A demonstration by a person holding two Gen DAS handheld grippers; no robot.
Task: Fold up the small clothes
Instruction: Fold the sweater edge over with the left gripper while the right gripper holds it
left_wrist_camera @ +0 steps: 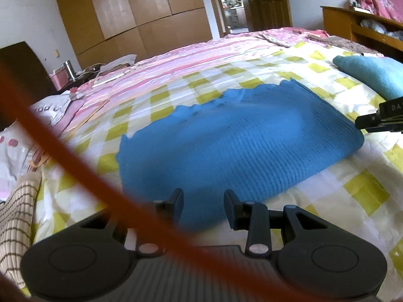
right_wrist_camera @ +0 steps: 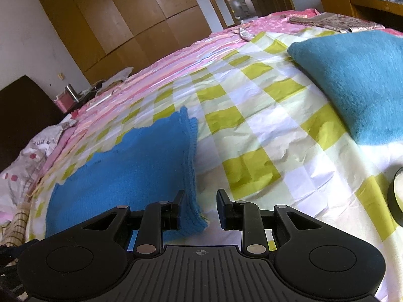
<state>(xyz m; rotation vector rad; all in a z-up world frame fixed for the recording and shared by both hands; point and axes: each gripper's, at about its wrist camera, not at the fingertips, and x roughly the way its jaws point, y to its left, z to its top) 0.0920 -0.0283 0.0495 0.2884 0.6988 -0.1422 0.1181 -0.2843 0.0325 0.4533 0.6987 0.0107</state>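
A bright blue knitted garment (left_wrist_camera: 226,146) lies folded flat on the yellow-and-white checked sheet (left_wrist_camera: 201,85). My left gripper (left_wrist_camera: 203,207) is open, its jaws apart over the garment's near edge, holding nothing. In the right wrist view the same garment (right_wrist_camera: 131,168) lies left of centre. My right gripper (right_wrist_camera: 200,207) is open at the garment's near right corner, with the corner between its jaws and nothing gripped. The right gripper's tip (left_wrist_camera: 380,118) shows at the right edge of the left wrist view.
A folded teal garment (right_wrist_camera: 357,75) lies on the sheet at the far right. A beige checked cloth (left_wrist_camera: 17,214) lies at the left. An orange cable (left_wrist_camera: 75,166) crosses the left view. A pink bedspread (left_wrist_camera: 176,58), a wooden wardrobe (left_wrist_camera: 131,12) and a bedside table (left_wrist_camera: 70,75) lie beyond.
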